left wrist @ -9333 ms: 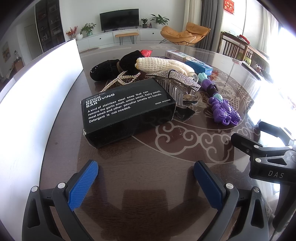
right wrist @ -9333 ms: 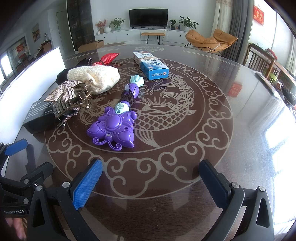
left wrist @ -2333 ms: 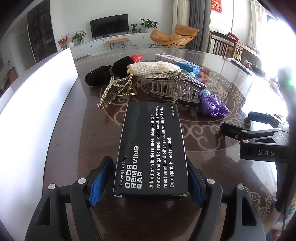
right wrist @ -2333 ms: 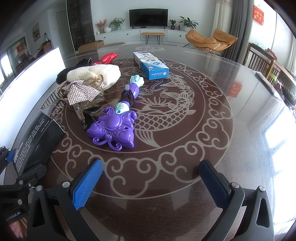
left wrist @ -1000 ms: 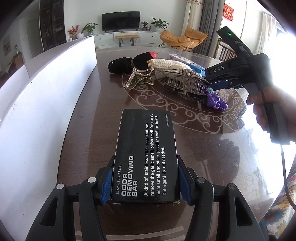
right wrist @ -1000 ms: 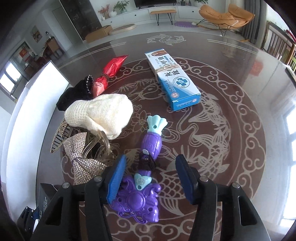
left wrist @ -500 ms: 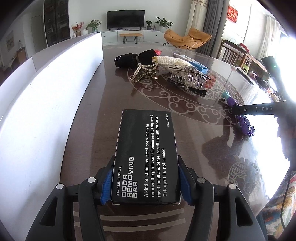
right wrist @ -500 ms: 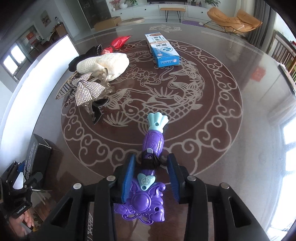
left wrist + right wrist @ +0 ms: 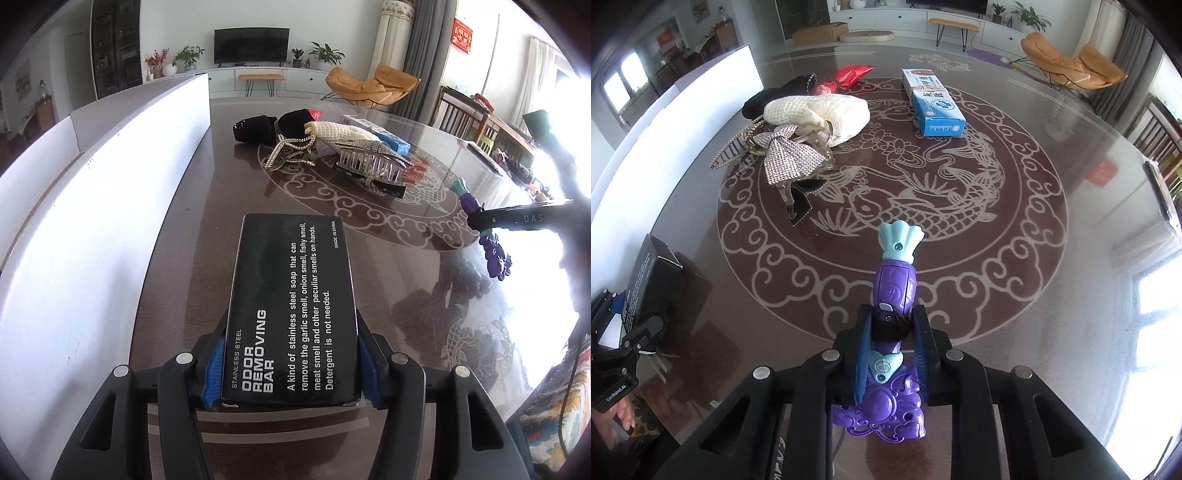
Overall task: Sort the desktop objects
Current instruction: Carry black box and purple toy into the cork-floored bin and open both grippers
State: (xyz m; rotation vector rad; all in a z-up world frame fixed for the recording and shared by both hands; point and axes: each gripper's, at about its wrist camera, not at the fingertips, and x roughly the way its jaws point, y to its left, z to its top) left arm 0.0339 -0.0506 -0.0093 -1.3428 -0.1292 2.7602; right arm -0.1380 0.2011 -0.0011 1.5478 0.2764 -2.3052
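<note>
Left claw (image 9: 290,363): clamped on the near end of the black soap box (image 9: 291,299), blue pads pressed against both long sides. Box label faces up, white text "ODOR REMOVING BAR". It sits over the near-left part of the tabletop (image 9: 388,280), just beside the white panel (image 9: 92,229) that runs along the left edge. Can't tell whether the box is resting on the glass or held slightly above it.

Right claw (image 9: 892,345): closed tight on the purple toy wand (image 9: 894,291), pads gripping its narrow neck where a black hair tie is wrapped. Teal fan-shaped tip points away from the camera, purple ornate head is below the claw, nearest the lens. In the left wrist view the wand hangs from the claw at the right side, head down, clear of the tabletop.

Rest of the pile is on the far-left part of the dragon-and-fish medallion:
- cream knitted pouch (image 9: 822,112)
- rhinestone bow hair claw clip (image 9: 790,158), touching the pouch
- rhinestone-edged hairband (image 9: 733,151), left of the clip
- black fuzzy item (image 9: 772,98), behind the pouch
- red foil item (image 9: 846,79), at the far end of that cluster
- blue and white carton (image 9: 932,101), well apart to the right, lying flat

A person's hand (image 9: 618,419) is partly visible at lower left in the right wrist view, holding the left gripper handle.
</note>
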